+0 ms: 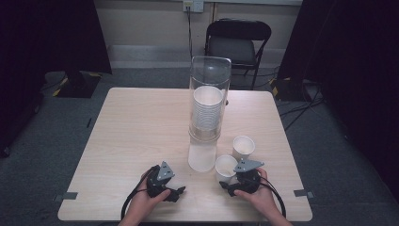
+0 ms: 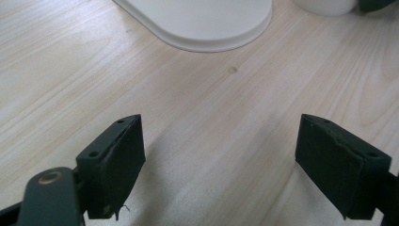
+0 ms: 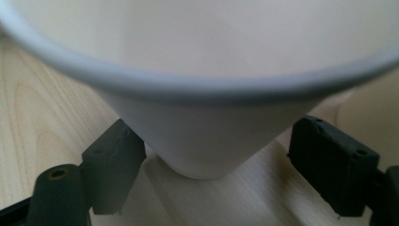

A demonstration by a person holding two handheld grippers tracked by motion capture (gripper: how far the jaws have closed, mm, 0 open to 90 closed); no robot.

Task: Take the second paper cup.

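A tall clear cup dispenser (image 1: 209, 89) holding a stack of white paper cups stands on its white base (image 1: 202, 157) at the table's middle. Two loose white cups sit to its right: one upright (image 1: 243, 147), and a nearer one (image 1: 226, 165) at my right gripper (image 1: 229, 180). In the right gripper view that cup (image 3: 202, 108) looms large between the jaws, which stand apart at its lower wall; my right gripper (image 3: 214, 169) is open. My left gripper (image 1: 175, 192) lies open on bare wood left of the base, nothing between its jaws (image 2: 221, 160). The base's rim (image 2: 202, 28) lies ahead of it.
The light wooden table (image 1: 141, 127) has free room across its left half and back. A black folding chair (image 1: 237, 40) stands beyond the far edge. Dark curtains flank both sides. Cables trail from both grippers toward the near edge.
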